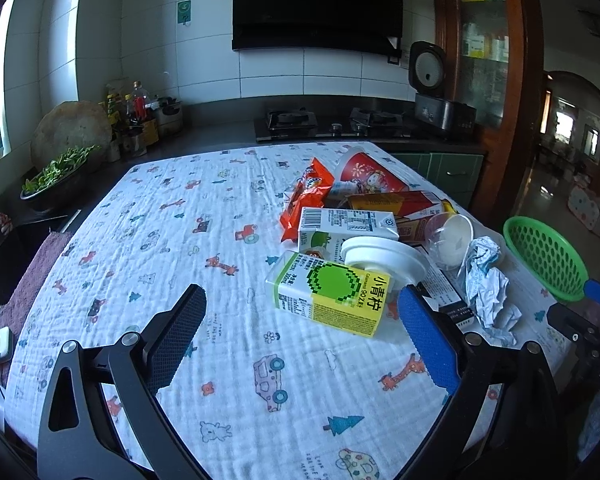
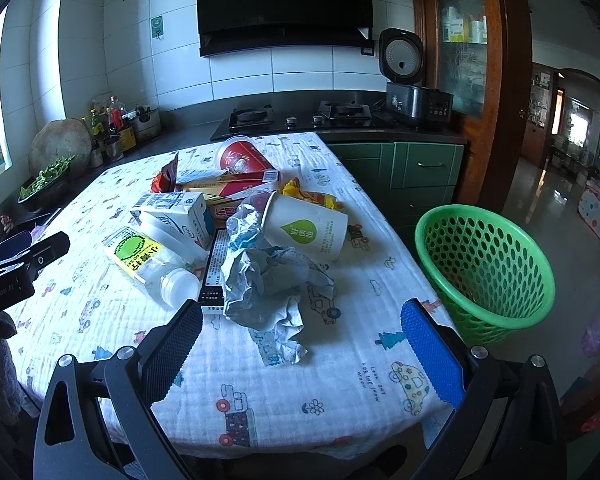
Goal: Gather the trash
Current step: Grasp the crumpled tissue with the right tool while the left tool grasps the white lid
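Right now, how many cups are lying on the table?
2, both tipped over. The red cup lies at the far end of the pile. The white cup with the green drop lies nearer the green basket. More may hide underneath.

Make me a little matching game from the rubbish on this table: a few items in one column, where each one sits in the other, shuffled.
Items:
1. green basket
2. crumpled paper
3. yellow-green carton
4. red cup

Places:
A. far end of the pile, on its side
B. off the table's right edge
C. nearest the left gripper
D. straight ahead of the right gripper

Pairs: 1-B, 2-D, 3-C, 4-A
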### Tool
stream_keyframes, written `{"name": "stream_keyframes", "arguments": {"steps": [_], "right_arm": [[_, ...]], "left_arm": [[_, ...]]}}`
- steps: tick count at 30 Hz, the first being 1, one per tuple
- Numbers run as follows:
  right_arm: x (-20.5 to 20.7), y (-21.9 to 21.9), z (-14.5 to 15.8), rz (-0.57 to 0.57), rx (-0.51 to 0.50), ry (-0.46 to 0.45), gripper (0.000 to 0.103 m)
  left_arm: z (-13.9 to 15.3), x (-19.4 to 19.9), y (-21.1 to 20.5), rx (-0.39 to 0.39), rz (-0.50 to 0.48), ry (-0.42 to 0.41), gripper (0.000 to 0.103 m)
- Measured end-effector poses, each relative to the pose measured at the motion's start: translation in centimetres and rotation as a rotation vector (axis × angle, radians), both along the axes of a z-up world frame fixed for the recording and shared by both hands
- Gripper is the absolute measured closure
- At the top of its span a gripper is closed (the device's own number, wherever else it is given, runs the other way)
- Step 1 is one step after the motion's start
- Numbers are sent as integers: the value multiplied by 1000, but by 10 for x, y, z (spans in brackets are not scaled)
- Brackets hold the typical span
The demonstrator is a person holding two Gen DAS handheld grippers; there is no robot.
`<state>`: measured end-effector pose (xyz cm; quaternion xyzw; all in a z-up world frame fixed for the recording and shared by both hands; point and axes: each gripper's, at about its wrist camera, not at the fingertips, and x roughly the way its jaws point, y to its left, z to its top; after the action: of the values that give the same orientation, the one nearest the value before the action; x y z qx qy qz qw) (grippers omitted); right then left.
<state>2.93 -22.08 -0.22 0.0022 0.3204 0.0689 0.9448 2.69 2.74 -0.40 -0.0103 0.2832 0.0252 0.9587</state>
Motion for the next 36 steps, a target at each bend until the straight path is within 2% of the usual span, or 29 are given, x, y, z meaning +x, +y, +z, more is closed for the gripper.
{"name": "stream_keyframes", "arguments": {"steps": [9,19,21,24,25,27,31,35,36], "right_arm": [[21,9,-8,38,24,27,7],[58,16,-25,71,85,105,9],[65,18,-29,78,96,123,16],[74,21,-35,78,104,148,20],[76,23,-37,81,100,153,26],[80,26,-40,85,90,161,29],[82,29,-43,87,75,164,45],[82,25,-44,98,100,170,62],[81,24,-43,100,107,171,64]], "left_arm": [[-9,6,14,-20,4,35,13],[-13,21,11,-60,-70,52,14],[-14,26,9,-64,-94,58,14],[-15,34,4,-63,-125,76,16],[-16,38,1,-68,-143,85,17],[-17,45,-3,-78,-174,100,18],[-19,60,-15,-98,-233,126,19],[-20,75,-30,-79,-281,127,19],[-21,78,-32,-81,-293,133,19]]}}
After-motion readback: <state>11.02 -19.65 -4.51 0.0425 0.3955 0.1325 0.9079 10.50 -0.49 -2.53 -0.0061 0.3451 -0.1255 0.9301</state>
